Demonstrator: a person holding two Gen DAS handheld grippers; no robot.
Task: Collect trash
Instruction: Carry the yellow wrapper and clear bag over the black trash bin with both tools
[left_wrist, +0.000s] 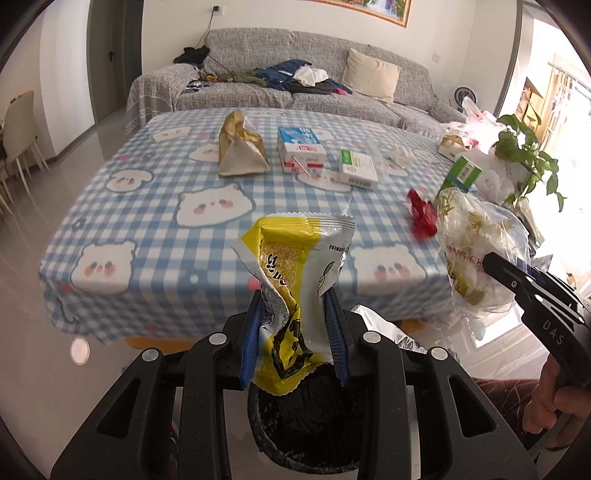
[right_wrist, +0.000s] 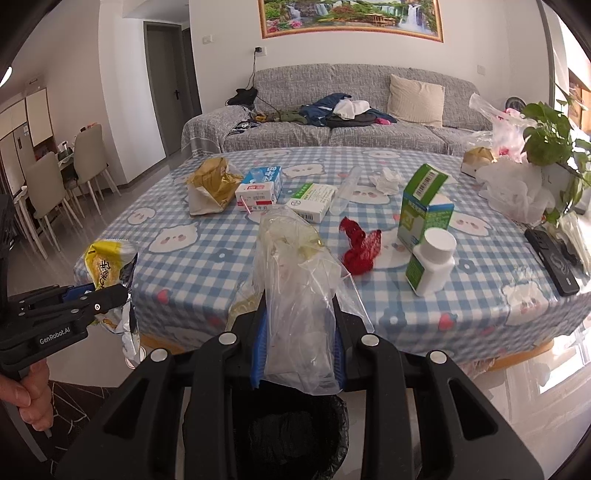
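My left gripper (left_wrist: 295, 302) is shut on a yellow snack wrapper (left_wrist: 295, 258) and holds it over the black-lined trash bin (left_wrist: 291, 421) below. My right gripper (right_wrist: 299, 306) is shut on a clear plastic bag (right_wrist: 295, 266) and holds it above the same bin (right_wrist: 266, 435). The right gripper with its bag (left_wrist: 476, 251) shows at the right of the left wrist view. The left gripper with the wrapper (right_wrist: 107, 269) shows at the left of the right wrist view.
On the blue checked table (right_wrist: 207, 258) lie a gold bag (right_wrist: 210, 188), a milk carton (right_wrist: 260, 188), a white medicine box (right_wrist: 314, 201), a red wrapper (right_wrist: 358, 247), a green box (right_wrist: 424, 210), a white bottle (right_wrist: 432, 262), tissue (right_wrist: 386, 179), a remote (right_wrist: 552, 260) and a plant (right_wrist: 554, 140).
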